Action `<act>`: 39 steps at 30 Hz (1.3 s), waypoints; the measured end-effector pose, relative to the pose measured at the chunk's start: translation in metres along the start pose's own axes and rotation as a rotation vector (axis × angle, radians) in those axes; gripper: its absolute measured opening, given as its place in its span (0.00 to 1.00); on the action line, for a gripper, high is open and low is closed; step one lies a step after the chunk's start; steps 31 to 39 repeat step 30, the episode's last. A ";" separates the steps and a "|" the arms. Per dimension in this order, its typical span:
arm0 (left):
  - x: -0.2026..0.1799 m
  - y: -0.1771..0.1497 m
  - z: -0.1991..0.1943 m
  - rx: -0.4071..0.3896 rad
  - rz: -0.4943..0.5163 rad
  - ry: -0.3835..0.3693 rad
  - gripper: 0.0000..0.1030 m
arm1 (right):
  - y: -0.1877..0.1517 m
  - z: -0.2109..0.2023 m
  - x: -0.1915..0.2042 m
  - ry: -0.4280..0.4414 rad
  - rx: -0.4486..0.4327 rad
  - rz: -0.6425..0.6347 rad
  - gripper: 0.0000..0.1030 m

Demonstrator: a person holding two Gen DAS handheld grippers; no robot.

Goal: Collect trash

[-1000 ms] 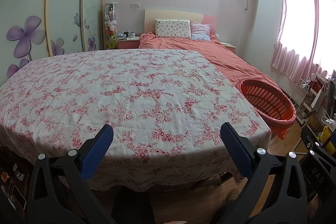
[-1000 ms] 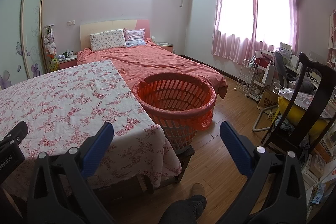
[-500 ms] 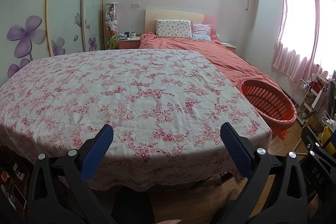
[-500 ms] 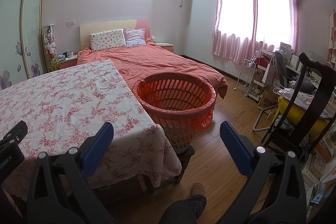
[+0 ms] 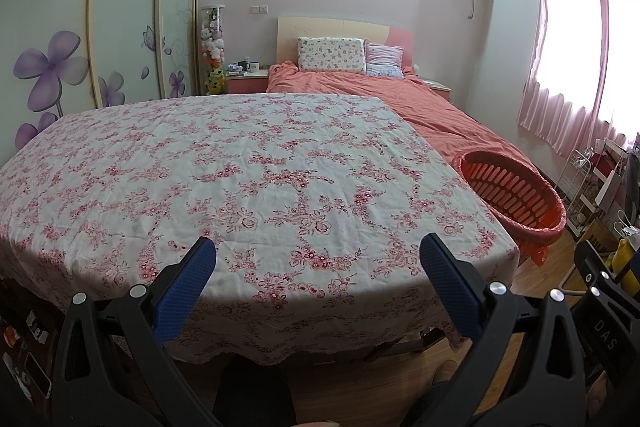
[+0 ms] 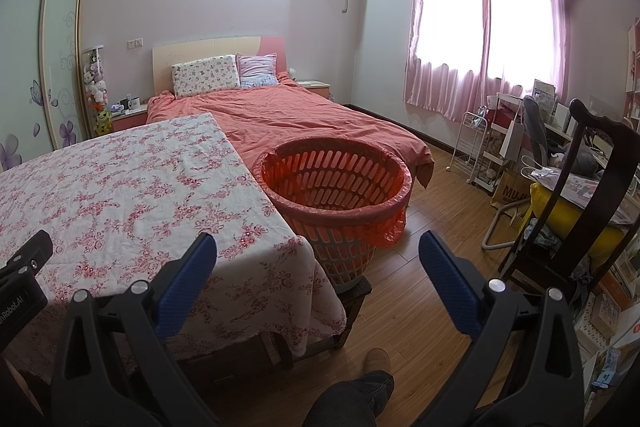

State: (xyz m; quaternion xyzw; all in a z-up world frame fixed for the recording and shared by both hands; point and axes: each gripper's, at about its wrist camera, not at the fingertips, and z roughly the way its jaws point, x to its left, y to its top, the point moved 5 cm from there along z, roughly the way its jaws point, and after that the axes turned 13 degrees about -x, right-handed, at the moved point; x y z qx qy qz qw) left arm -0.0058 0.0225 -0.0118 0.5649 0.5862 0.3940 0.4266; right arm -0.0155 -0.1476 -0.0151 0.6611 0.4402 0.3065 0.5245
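At the near edge of the tabletop point(image 5: 256, 163), covered by a pink-flowered cloth, the left gripper point(image 5: 318, 259) hangs with its jaws spread wide and nothing between them. The right gripper point(image 6: 318, 257), jaws likewise spread and holding nothing, hangs over the tabletop's right near corner and the wooden floor point(image 6: 432, 267). The orange laundry basket point(image 6: 336, 195), lined with a red bag, stands just beside the tabletop's right edge, in front of the bed point(image 6: 280, 119). No trash shows on the cloth.
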 end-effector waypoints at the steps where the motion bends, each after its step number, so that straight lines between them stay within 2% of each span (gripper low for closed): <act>1: 0.000 0.000 0.000 0.000 0.000 0.000 0.98 | 0.000 0.000 0.000 0.000 0.000 0.000 0.96; 39: 0.003 0.001 0.003 0.012 0.012 0.005 0.98 | 0.001 0.000 0.000 0.000 0.001 0.000 0.96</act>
